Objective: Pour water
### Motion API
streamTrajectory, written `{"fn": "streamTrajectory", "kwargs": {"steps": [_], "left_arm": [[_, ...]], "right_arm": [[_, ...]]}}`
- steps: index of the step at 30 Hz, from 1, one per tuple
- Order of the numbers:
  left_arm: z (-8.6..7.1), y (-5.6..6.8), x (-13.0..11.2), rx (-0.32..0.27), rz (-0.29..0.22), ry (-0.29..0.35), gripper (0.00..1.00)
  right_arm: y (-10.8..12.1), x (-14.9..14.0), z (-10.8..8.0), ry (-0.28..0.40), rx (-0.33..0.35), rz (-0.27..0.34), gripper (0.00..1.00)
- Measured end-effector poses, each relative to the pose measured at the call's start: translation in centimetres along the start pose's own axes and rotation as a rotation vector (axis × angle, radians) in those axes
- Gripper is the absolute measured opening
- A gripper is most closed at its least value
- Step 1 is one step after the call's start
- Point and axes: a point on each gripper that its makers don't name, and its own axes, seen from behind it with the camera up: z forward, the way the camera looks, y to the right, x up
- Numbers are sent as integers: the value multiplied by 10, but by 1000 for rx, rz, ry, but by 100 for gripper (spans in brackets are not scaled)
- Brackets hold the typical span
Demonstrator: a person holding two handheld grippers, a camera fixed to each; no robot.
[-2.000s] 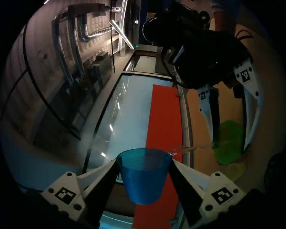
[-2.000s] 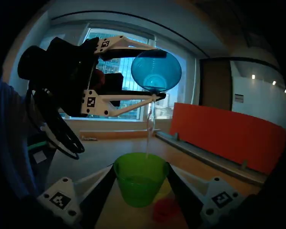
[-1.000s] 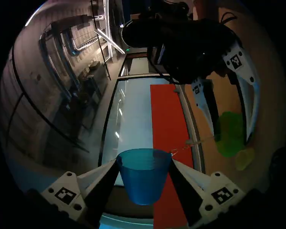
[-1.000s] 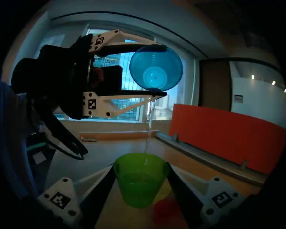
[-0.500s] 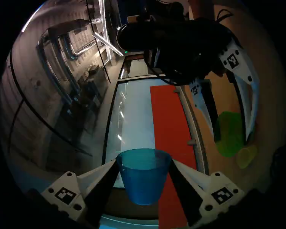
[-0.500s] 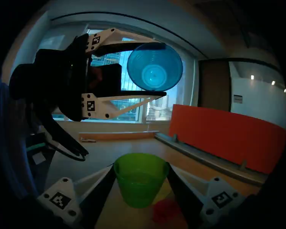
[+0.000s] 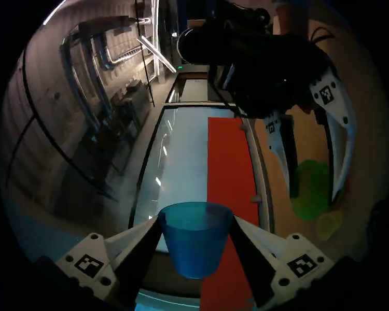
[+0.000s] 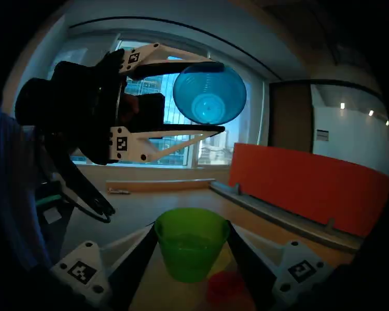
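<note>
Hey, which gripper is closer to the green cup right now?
Right. The right gripper is shut on the green cup, a finger on each side. The left gripper is higher up, apart from it, holding the tipped blue cup.

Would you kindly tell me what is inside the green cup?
The green cup appears to hold clear water, its level showing partway up through the translucent wall. Its floor is hidden by the near wall.

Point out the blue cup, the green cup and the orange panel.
blue cup [image 8: 209,98], right gripper view, inside of the cup
green cup [image 8: 191,254], right gripper view, front wall
orange panel [image 8: 319,184], right gripper view, middle of its face
</note>
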Motion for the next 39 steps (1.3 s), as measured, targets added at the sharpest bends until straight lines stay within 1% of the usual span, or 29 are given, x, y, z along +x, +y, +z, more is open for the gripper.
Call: {"fn": "streamTrajectory", "kwargs": {"steps": [9, 16, 21, 26, 29, 33, 39], "left_arm": [[3, 1, -5, -1, -267, -7, 87], [4, 0, -17, -3, -478, -25, 87], [3, -1, -24, -7, -652, -37, 87], [4, -5, -29, -13, -835, -30, 87], [3, -7, -32, -14, -929, -24, 87], [1, -7, -38, -15, -1039, -30, 87], [-2, -4, -48, -25, -1199, -33, 87]], "right_arm": [[2, 3, 1, 10, -9, 3, 93], [3, 7, 1, 21, -16, 8, 93], [5, 11, 0, 32, -20, 12, 93], [7, 15, -1, 39, -27, 14, 93], [7, 16, -2, 41, -31, 14, 93], [8, 18, -3, 45, -36, 15, 93], [6, 20, -4, 48, -38, 14, 93]]}}
